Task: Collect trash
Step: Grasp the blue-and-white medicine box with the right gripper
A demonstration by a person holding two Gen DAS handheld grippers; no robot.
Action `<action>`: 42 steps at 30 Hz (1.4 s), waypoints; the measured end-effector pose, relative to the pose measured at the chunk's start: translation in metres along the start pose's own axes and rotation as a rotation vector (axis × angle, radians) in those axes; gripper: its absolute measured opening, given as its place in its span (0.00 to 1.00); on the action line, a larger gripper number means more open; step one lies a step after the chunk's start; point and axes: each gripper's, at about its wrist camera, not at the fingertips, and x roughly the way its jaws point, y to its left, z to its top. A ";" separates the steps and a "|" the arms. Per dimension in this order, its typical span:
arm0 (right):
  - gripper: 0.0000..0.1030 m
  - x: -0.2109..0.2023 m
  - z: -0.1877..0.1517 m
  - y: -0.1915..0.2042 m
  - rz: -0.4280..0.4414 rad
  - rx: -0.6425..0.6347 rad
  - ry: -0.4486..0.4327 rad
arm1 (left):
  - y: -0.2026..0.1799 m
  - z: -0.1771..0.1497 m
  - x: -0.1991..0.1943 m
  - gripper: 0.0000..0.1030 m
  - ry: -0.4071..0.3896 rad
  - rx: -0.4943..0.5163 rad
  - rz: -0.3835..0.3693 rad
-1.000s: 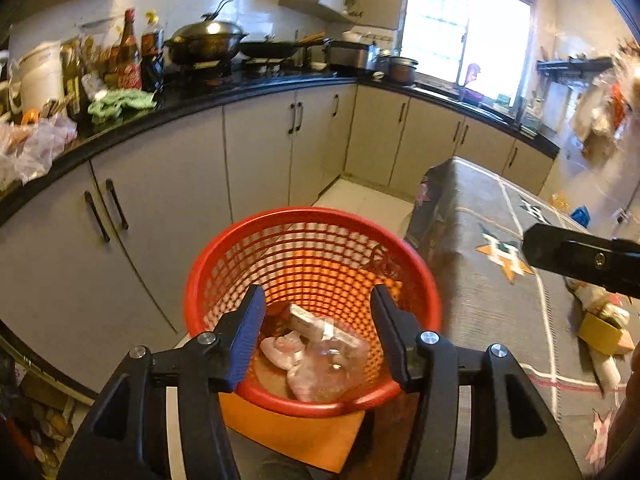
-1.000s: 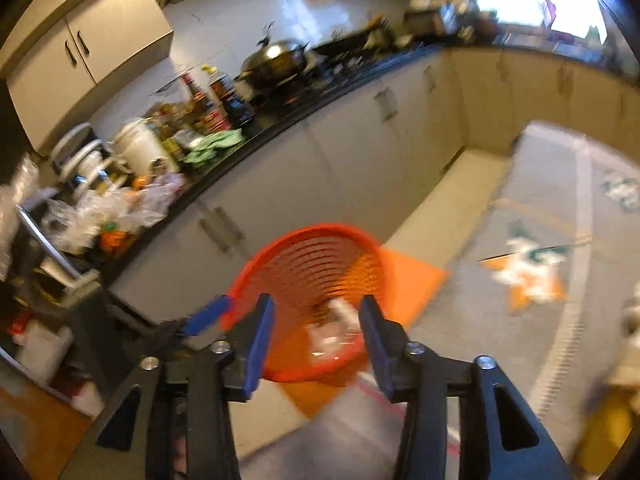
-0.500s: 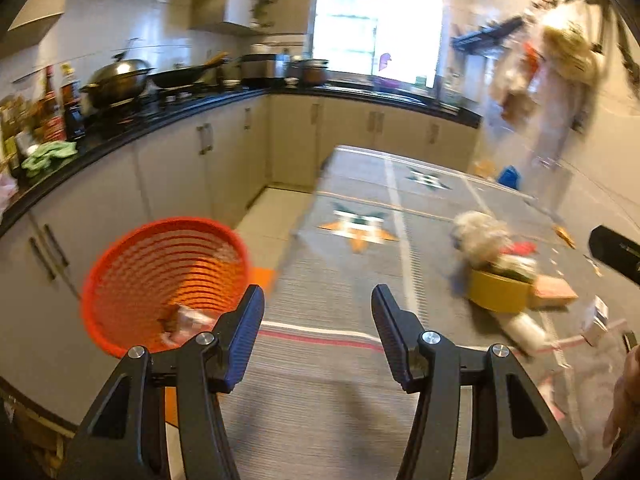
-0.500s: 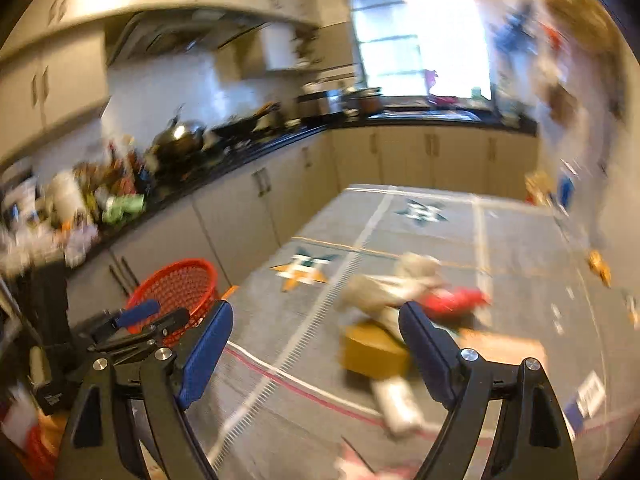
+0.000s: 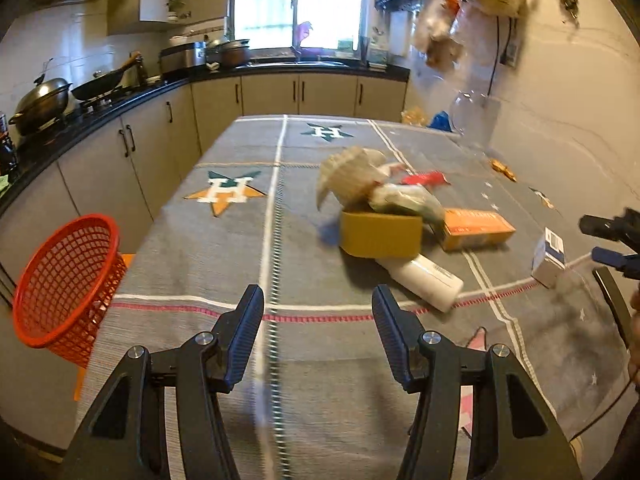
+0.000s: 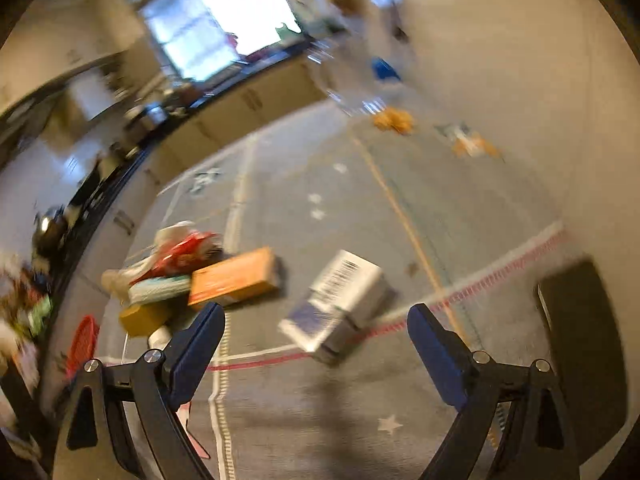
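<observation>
The small white box (image 6: pixel 336 308) lay just ahead between the right gripper (image 6: pixel 316 340)'s wide-apart jaws—nearer it than the left gripper (image 5: pixel 318 320), also spread and empty.

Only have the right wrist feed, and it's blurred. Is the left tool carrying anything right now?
Observer: No. The left tool is open and empty, over bare tablecloth, short of the trash pile.
Operator: What in the pile is nearest to it?
Observer: A white bottle lying on its side, its far end hidden by the yellow box.
Operator: How does my right tool sit against the small white box?
Observer: In the left wrist view the right tool is open, just right of the small white box, with a gap between them.
</observation>
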 end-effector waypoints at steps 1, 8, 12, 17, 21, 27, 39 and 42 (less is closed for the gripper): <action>0.93 0.005 0.002 -0.004 0.000 0.026 0.017 | -0.002 -0.002 0.001 0.54 0.004 0.005 -0.005; 0.92 0.046 0.005 -0.003 -0.056 0.061 0.111 | 0.003 -0.005 0.005 0.54 0.027 0.000 -0.009; 0.86 0.062 0.005 0.012 -0.130 0.003 0.124 | 0.006 -0.003 0.008 0.55 0.040 -0.011 -0.016; 0.56 0.072 -0.004 0.032 -0.126 -0.086 0.150 | -0.002 0.002 0.010 0.57 0.057 -0.009 -0.046; 0.38 0.070 -0.017 0.045 -0.026 -0.146 0.165 | -0.016 0.008 0.013 0.63 0.068 -0.006 -0.067; 0.38 0.041 -0.032 0.062 0.067 -0.249 0.070 | -0.040 0.023 0.031 0.63 0.139 -0.052 -0.109; 0.38 0.020 -0.033 0.049 0.119 -0.272 0.009 | -0.073 0.033 0.081 0.47 0.235 -0.134 -0.021; 0.38 0.018 -0.033 0.049 0.134 -0.283 0.007 | -0.077 0.033 0.083 0.45 0.216 -0.105 0.000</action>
